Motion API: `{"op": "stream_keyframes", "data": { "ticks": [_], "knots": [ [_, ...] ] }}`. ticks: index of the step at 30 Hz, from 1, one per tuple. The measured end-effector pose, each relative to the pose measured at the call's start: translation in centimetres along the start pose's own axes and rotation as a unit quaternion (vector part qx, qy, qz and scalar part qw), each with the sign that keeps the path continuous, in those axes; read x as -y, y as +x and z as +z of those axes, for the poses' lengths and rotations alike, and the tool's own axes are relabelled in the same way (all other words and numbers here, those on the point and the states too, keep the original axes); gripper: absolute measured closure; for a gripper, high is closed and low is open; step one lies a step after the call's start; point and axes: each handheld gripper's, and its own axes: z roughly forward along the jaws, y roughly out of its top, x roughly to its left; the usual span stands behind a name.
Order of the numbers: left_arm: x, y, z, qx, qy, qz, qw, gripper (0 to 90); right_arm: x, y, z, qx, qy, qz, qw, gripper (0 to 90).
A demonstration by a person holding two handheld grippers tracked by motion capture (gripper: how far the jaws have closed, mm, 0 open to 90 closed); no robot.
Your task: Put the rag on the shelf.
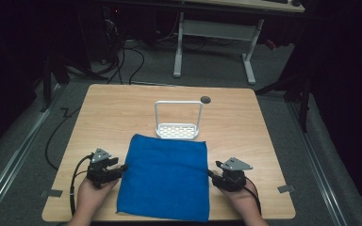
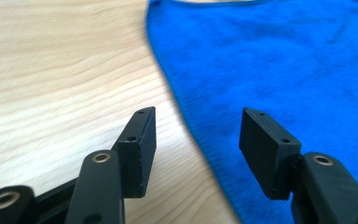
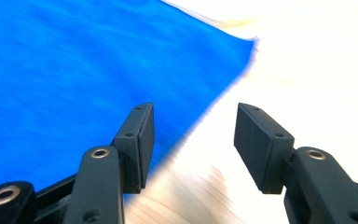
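Spread flat on the wooden table [image 1: 103,113], a blue cloth [image 1: 165,176], its near edge close to the person's side of the tabletop and its far edge just short of a white wire rack [image 1: 178,123] standing upright beyond it. Past the rack's right post, a small dark round hole [image 1: 205,99] in the tabletop. Held at the cloth's left edge, the left gripper [image 1: 118,170], jaws parted and empty, tips right at the fabric's border; seen from the left gripper view, straddling that edge [image 2: 198,135], one jaw over bare wood, the other over blue. At the cloth's right edge, the right gripper [image 1: 213,175], likewise spread wide with nothing between the jaws; in the right gripper view [image 3: 193,133], one jaw over the cloth, the other over the table, picture blurred. Beyond the table, grey floor, loose cables [image 1: 132,61] and the white legs of another desk [image 1: 214,33].
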Motion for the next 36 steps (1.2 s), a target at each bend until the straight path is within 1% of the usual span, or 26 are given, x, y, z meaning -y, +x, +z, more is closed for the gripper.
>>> {"op": "stream_keyframes", "data": {
  "ticks": [1,2,4,5,7,10,14,16,19,28,30,31,32,33,34,35,36],
  "knots": [
    [0.1,0.3,-0.1,0.001,-0.001,-0.005,1.0,46.8,0.2,-0.3,0.0,0.003,0.005,0.004,1.0,48.3],
    [0.0,0.5,-0.2,0.002,-0.003,-0.012,0.9999,46.8,0.2,-0.3,0.0,0.003,0.005,0.004,1.0,48.3],
    [0.0,0.6,-0.3,0.007,-0.008,-0.021,0.9997,46.6,0.3,-0.8,-0.1,0.0,0.002,0.024,0.9997,48.1],
    [-0.1,0.6,-0.3,0.007,-0.01,-0.02,0.9997,46.6,0.3,-0.9,-0.1,0.0,0.0,0.029,0.9996,48.0],
    [-0.1,0.4,-0.2,0.006,-0.009,-0.013,0.9999,46.5,0.2,-0.9,-0.2,0.003,-0.004,0.029,0.9996,47.9],
    [-0.1,0.2,-0.1,0.003,-0.004,-0.006,1.0,45.5,0.2,-0.8,0.0,0.002,0.0,0.02,0.9998,47.9],
    [-0.1,0.1,0.0,0.001,-0.003,-0.002,1.0,45.5,0.2,-0.7,0.1,0.001,0.002,0.024,0.9997,47.9],
    [-0.1,0.1,0.1,0.002,-0.002,-0.001,1.0,45.5,0.2,-0.7,0.1,0.001,0.002,0.021,0.9998,47.9],
    [-0.1,-0.1,0.1,0.0,-0.002,0.007,1.0,45.4,0.2,-0.8,0.1,-0.001,0.001,0.021,0.9998,47.9],
    [-0.1,-0.4,0.1,-0.001,-0.005,0.012,0.9999,45.2,0.2,-0.6,0.0,-0.003,0.002,0.023,0.9997,48.4],
    [-0.1,-0.4,0.0,0.0,-0.006,0.013,0.9999,45.3,0.2,-0.6,0.0,-0.007,0.0,0.022,0.9997,49.4],
    [-0.1,-0.5,0.0,0.003,-0.006,0.013,0.9999,45.8,0.2,-0.6,0.0,-0.01,-0.002,0.021,0.9997,50.2],
    [-0.2,-0.7,-0.1,0.012,-0.005,0.017,0.9998,48.7,0.2,-0.5,0.0,-0.014,-0.003,0.019,0.9997,51.0],
    [-0.2,-0.8,0.0,0.016,-0.005,0.02,0.9997,52.6,0.1,-0.3,0.0,-0.019,-0.005,0.015,0.9997,52.4],
    [-0.2,-1.0,0.0,0.02,-0.005,0.025,0.9995,59.1,0.1,0.0,0.0,-0.03,-0.009,0.01,0.9995,57.2],
    [-0.3,-1.3,0.0,0.028,-0.004,0.032,0.9991,59.1,0.1,0.0,0.0,-0.03,-0.009,0.01,0.9995,57.2],
    [-0.3,-1.5,-0.1,0.035,-0.003,0.038,0.9986,63.5,0.0,0.2,0.0,-0.036,-0.011,0.006,0.9993,60.8]
  ]
}}
